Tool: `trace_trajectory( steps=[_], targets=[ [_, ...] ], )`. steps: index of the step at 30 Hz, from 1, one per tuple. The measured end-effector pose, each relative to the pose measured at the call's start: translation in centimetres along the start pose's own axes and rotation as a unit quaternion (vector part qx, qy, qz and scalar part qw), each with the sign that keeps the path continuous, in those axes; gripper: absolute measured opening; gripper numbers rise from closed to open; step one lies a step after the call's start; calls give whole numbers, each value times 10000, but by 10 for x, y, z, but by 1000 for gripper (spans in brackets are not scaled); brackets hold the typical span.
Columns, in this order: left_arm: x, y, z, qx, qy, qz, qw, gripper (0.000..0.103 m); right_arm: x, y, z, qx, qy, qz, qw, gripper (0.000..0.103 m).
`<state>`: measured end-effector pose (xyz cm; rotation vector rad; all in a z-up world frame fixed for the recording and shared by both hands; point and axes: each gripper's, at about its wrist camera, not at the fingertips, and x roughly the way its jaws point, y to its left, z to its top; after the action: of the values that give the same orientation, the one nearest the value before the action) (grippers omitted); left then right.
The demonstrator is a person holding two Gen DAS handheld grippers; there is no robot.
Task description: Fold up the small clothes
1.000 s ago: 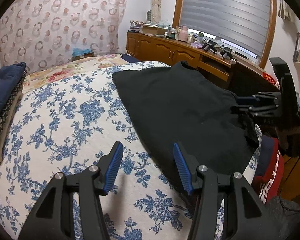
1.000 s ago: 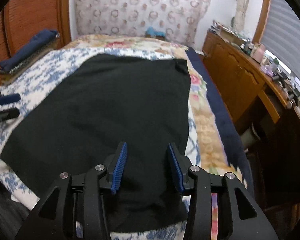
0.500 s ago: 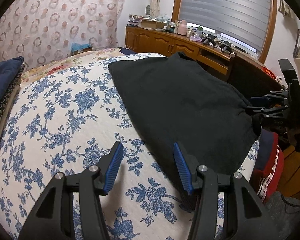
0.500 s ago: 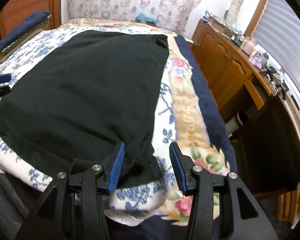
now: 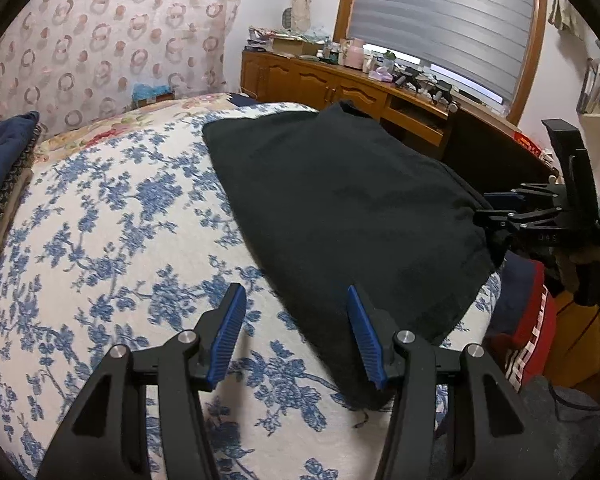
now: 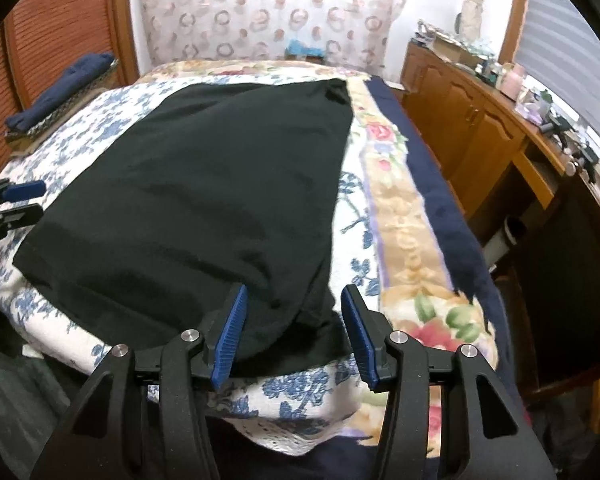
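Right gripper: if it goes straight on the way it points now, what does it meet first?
Probably the near corner of the black garment, which lies between the open right gripper fingers; depth is unclear.

The black garment's [image 6: 188,200] near corner is hidden behind the right tool [image 6: 292,332], the small clutter on the wooden dresser [image 5: 340,88] cannot be identified, and the folded pile [image 5: 4,168] is cropped at the left.

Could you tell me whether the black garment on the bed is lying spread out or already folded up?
Spread out: the black garment lies flat as one broad sheet across the floral bedspread. Whether it is doubled over, I cannot tell.
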<state>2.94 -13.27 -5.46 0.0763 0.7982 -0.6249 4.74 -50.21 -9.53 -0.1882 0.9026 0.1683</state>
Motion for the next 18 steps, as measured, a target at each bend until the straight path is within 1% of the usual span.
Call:
trace_trajectory(
  steps=[3,5,7,9,12,13,14,15,16,18],
  targets=[
    [4,-3,-2,54,106,2,9999,52,7,-4,-4,62,110,109,9999,50],
    [5,-4,-3,49,155,4,9999,52,8,-3,-5,22,112,292,9995,50],
    [7,-4,-4,13,212,-37,9998,52,9,-3,-6,-23,112,349,9993,50],
    [9,-5,-6,12,258,-78,9996,52,10,-7,-7,70,151,568,9982,50],
    [12,-6,-8,-1,346,-150,9993,52,10,-6,-6,67,210,681,9974,50],
    [11,-7,-8,5,335,-145,9993,51,10,-5,-6,35,249,759,9968,50],
    [10,-8,-8,7,354,-180,9992,48,10,-3,-6,-15,275,824,9962,50],
    [9,-8,-9,-12,370,-238,9990,48,10,-1,-6,-61,288,858,9959,50],
    [9,-8,-9,-22,381,-255,9989,48,10,-1,-7,-99,289,883,9956,50],
    [9,-11,-9,9,409,-255,9988,48,9,0,-8,-173,301,961,9948,43]
  ],
)
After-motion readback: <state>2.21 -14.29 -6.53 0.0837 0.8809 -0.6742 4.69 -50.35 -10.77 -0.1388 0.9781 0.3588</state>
